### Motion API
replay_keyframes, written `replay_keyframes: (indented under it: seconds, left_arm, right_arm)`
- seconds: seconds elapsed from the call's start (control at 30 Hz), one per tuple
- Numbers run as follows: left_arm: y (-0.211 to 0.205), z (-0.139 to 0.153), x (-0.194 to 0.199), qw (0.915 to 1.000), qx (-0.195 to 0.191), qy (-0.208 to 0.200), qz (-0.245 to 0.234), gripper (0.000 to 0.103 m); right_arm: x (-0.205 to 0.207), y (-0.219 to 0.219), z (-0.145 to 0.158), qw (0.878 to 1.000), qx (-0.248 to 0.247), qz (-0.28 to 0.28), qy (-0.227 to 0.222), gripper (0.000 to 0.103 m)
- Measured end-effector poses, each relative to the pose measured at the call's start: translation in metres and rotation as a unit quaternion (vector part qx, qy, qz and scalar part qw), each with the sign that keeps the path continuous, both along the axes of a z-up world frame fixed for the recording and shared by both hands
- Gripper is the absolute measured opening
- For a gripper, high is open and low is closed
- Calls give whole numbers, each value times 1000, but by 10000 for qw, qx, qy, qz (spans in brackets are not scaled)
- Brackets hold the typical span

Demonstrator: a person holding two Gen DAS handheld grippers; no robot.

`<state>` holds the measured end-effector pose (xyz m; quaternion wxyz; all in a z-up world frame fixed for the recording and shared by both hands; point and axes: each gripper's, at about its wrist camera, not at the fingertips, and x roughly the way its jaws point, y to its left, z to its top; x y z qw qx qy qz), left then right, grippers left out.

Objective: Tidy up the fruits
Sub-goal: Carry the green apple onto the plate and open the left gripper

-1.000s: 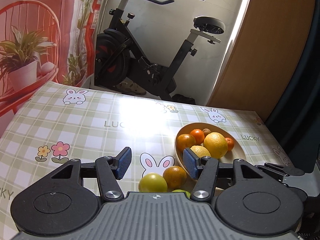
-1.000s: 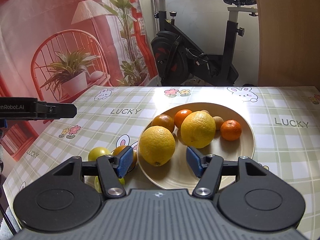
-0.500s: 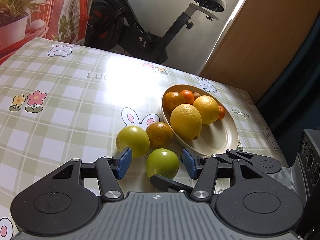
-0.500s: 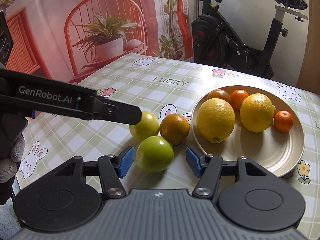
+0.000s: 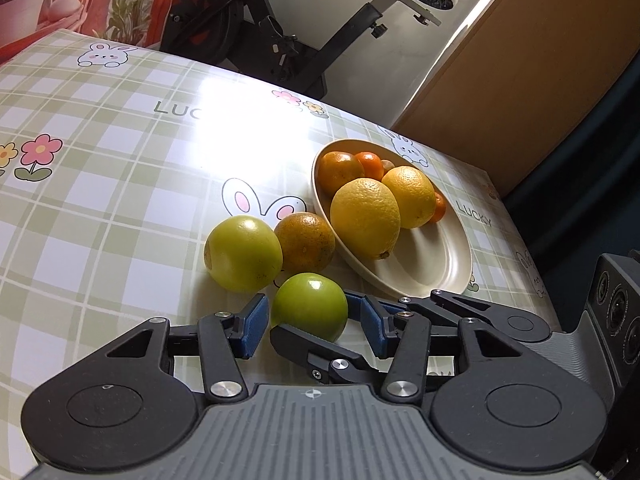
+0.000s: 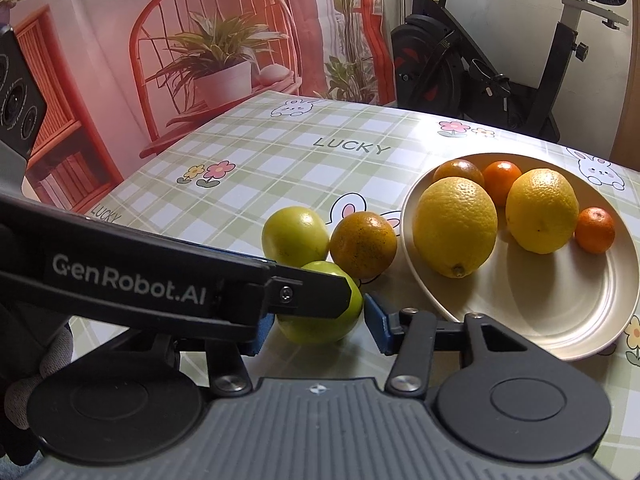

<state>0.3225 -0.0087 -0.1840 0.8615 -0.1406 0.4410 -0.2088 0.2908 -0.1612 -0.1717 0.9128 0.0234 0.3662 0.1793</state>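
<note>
Both of my grippers are dropping lower and closing in from where they were a second ago, so the green apple [image 5: 309, 306] now sits between the fingers of each. My left gripper [image 5: 310, 328] is spread wide around it, blue pads just beside the skin on either side but not pressing. My right gripper [image 6: 316, 322] is also gaping, bracketing the same fruit, with the left tool's finger crossing in front of it. Neither is holding anything yet. The apple is resting on the checked tablecloth [image 5: 100, 200], at the near edge of a loose cluster with the yellow-green fruit [image 5: 243, 253] and the mottled orange [image 5: 305, 242], just left of the plate [image 5: 440, 264], which already carries the lemons and small oranges. I am judging that the apple is the next piece bound for the plate, and that two tools crowding one fruit risk a collision.
</note>
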Motion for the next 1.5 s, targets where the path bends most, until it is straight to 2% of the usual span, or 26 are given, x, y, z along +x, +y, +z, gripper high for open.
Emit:
replay_keyframes:
  seconds: [0.33, 0.6, 0.87, 1.03, 1.23, 1.5]
  left_arm:
    - [-4, -3, 0, 10000, 30, 74, -12, 49]
    - [-18, 8, -4, 9997, 193, -110, -124, 49]
    - [-54, 28, 1, 9963, 482, -477, -522, 49]
    - [-89, 34, 12, 9915, 652, -698, -882, 48]
    - [-123, 29, 28, 9879, 857, -665, -1106, 48]
    - [-133, 16, 38, 9870, 1044, -502, -1116, 48]
  right_arm:
    - [0, -7, -3, 9996, 243, -98, 123, 51]
    - [-10, -14, 2, 9992, 325, -212, 21, 50]
    - [-20, -34, 14, 9975, 464, -443, -286, 50]
    - [-21, -62, 22, 9939, 598, -797, -463, 50]
    - [-17, -96, 22, 9895, 664, -1166, -528, 50]
    - [-5, -111, 7, 9890, 639, -1281, -364, 50]
